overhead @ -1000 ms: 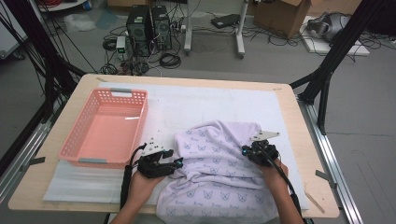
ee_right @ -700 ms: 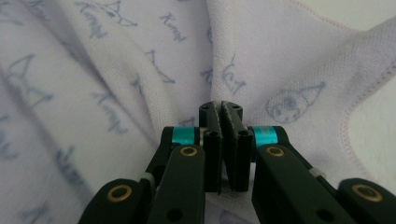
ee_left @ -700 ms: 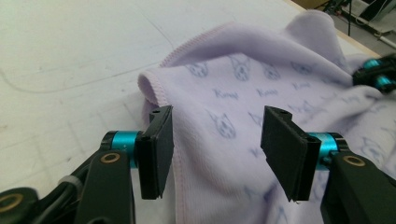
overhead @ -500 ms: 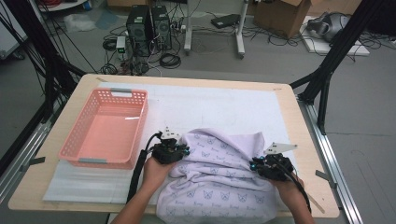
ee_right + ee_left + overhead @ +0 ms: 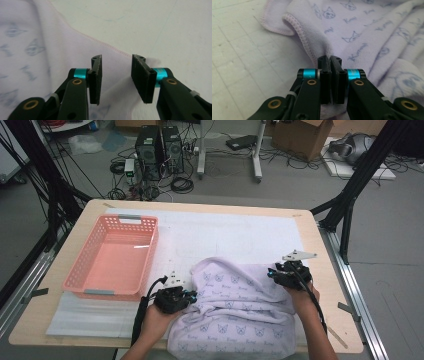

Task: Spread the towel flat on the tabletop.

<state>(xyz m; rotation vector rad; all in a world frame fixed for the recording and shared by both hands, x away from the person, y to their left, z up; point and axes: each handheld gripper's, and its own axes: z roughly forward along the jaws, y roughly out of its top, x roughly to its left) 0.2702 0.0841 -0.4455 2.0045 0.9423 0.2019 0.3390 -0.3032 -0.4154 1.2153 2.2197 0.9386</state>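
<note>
Two hand-held grippers at lower frame | left hand-held gripper (image 5: 330, 60): jaws together, clamped on hemmed edge of lilac printed blanket (image 5: 240, 305) | right hand-held gripper (image 5: 116, 63): jaws apart, just been opening, over blanket edge, pads not pressing it | blanket: crumpled, lower centre of desk (image 5: 325, 245), right of pink basket (image 5: 112, 257)
</note>
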